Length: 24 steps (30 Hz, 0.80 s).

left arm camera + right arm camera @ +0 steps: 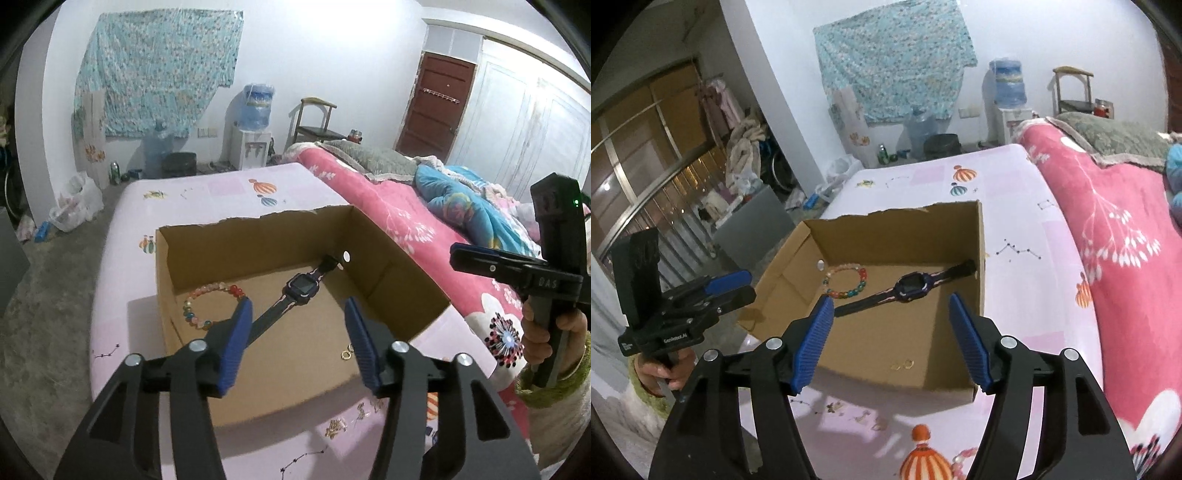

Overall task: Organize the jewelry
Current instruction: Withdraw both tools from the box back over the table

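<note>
done: bead bracelet point(212, 304), watch point(300, 288), two gold rings point(346, 353) in cardboard box point(258, 229) mid-tabletop point(122, 258) | left gripper point(299, 332), right gripper point(892, 332): jaws apart, empty, over box | left: pearl-like piece point(960, 459) at near tabletop edge, seemingly unboxed

Pretty clearly someone's bedroom at home: bed with a pink floral blanket point(388, 206), white wardrobe doors point(524, 122), blue water-jug dispenser point(255, 122) by the wall.
</note>
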Available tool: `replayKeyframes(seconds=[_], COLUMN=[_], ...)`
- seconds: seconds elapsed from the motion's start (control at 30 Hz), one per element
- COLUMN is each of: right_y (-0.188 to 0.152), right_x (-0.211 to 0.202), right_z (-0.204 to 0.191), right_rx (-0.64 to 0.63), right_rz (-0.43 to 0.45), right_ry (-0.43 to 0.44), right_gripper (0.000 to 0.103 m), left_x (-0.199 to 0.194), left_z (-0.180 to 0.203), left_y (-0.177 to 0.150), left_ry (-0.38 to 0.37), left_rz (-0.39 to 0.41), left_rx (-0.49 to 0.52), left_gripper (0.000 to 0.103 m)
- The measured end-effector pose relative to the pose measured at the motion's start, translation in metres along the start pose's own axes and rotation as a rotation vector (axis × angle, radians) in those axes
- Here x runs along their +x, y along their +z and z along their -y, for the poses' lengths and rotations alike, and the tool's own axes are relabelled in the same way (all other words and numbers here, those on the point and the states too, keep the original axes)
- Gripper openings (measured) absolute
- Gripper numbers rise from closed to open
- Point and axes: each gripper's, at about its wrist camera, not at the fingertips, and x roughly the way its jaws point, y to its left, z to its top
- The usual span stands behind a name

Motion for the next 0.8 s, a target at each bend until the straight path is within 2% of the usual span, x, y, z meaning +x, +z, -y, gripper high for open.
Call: replayKeyframes(seconds=[0.23,0.43,0.6,0.8], right_y=[-0.026,-0.049,-0.073,-0.109], right_x=[-0.015,-0.024,-0.021,-0.006], right_z=[-0.007,-0.018,-0.021,-0.024], right_rx=[0.039,0.004,-0.002,0.003], right_rz=[0.041,0.051,0.001,-0.109], right_ry=[0.004,-0.001,0.007,-0.004], right_gripper=[0.068,0.078,0.078,0.078], left_x=[-0.018,-0.028,-0.025,-0.004], left_z=[0.007,0.012,0.017,0.021], left_y=[-0.023,-0.048,-0.071,-0.108], left_ry=[0.044,0.061,0.072,0.101], left_rz=[-0.012,-0.043,-0.101,-0.207], left_rx=[0.037,0.064,0.061,0.065], left_gripper=[0.064,0.072,0.076,0.078])
